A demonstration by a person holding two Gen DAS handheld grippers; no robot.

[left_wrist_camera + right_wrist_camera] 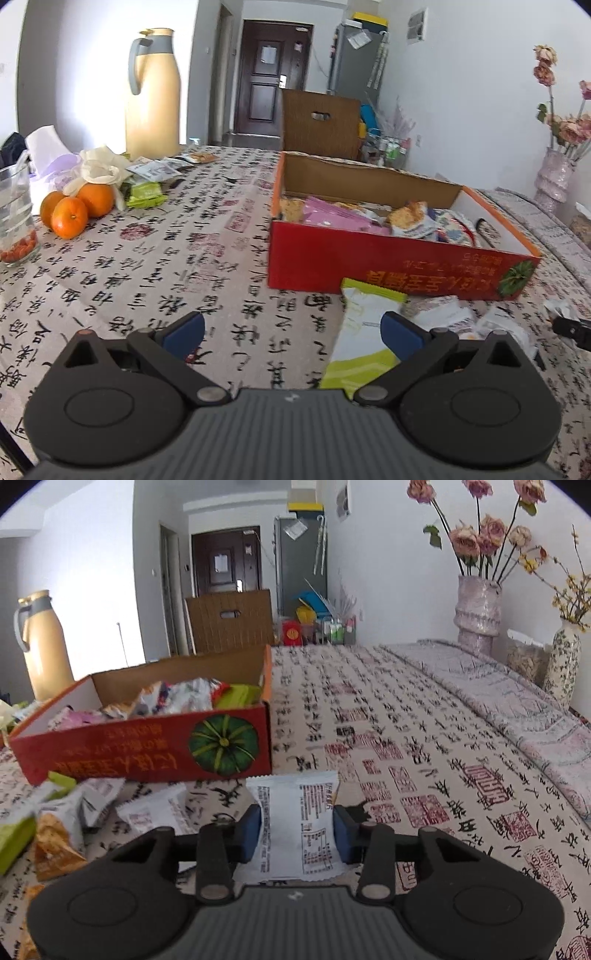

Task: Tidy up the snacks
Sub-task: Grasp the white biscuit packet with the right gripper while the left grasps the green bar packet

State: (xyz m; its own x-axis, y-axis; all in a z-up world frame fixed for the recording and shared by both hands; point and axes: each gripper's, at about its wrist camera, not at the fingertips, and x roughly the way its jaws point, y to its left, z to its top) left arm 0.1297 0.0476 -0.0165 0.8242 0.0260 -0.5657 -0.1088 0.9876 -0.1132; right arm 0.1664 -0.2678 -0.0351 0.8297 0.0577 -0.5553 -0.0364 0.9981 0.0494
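A red cardboard box with several snack packets inside stands on the calligraphy-print tablecloth. My right gripper is shut on a white snack packet just in front of the box's near right corner; both blue pads press its sides. My left gripper is open above bare cloth, nothing between its fingers. A green-and-white packet lies under its right finger, in front of the box. Loose packets lie beside it.
Oranges, a glass, more packets and a tall yellow thermos stand at the far left. Vases with flowers stand at the table's right edge. Open tablecloth stretches to the right of the box.
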